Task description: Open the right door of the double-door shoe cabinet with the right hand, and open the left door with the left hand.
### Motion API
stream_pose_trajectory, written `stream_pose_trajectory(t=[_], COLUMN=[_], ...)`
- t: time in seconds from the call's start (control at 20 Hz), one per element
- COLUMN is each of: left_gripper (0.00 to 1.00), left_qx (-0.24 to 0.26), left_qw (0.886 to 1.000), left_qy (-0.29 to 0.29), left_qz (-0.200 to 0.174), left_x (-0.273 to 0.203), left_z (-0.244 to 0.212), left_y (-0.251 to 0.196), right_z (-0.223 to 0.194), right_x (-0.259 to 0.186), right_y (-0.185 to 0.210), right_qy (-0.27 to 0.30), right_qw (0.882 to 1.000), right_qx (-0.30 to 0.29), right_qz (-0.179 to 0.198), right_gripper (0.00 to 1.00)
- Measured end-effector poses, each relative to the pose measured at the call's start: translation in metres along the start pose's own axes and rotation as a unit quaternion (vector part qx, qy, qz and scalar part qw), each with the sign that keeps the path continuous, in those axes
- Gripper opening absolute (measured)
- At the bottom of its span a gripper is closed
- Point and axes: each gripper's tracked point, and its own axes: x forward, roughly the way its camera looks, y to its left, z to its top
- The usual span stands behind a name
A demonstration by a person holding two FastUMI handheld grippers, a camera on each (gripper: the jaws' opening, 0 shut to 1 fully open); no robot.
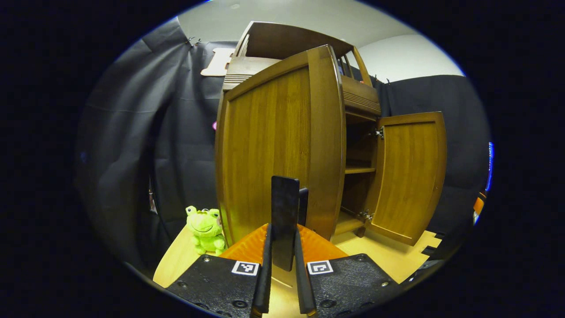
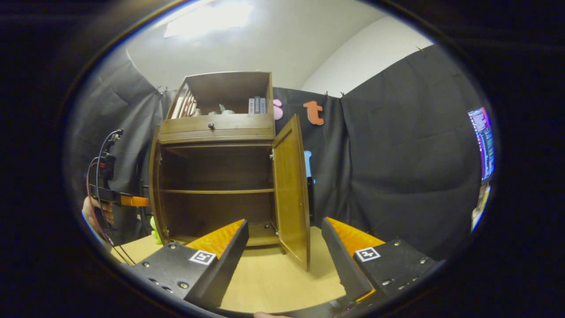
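Left tongs (image 1: 284, 247) clamped on left door (image 1: 273, 150).

Shoe cabinet (image 2: 216, 172): brown wood, upright, one inner shelf, drawer above. Right door (image 2: 291, 190) swung wide open; left door (image 1: 278, 150) likewise open.

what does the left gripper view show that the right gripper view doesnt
Left gripper view: the left door, outer face up close, and the whole frog.
Right gripper view: the drawer knob, books on top, a screen, the left gripper in a hand at the left door's edge, and the open right gripper.
Both: the cabinet with both doors open, its shelf and the right door.
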Motion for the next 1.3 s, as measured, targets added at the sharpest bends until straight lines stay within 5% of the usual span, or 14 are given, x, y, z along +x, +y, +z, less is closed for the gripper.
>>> stream_pose_trajectory(t=[1.05,1.3], left_gripper=[0.07,0.0], left_qx=[0.001,-0.014], left_qw=[0.994,0.996], left_qy=[-0.003,0.0], left_qz=[0.113,0.091], left_x=[-0.039,-0.042], left_z=[0.004,0.004], left_y=[0.107,0.114], right_z=[-0.013,-0.019], right_x=[0.009,0.011], right_y=[0.022,0.027], right_qy=[0.016,0.024], right_qw=[0.999,0.999], right_qx=[-0.027,-0.035], right_qz=[0.012,0.013], right_gripper=[0.99,0.99])
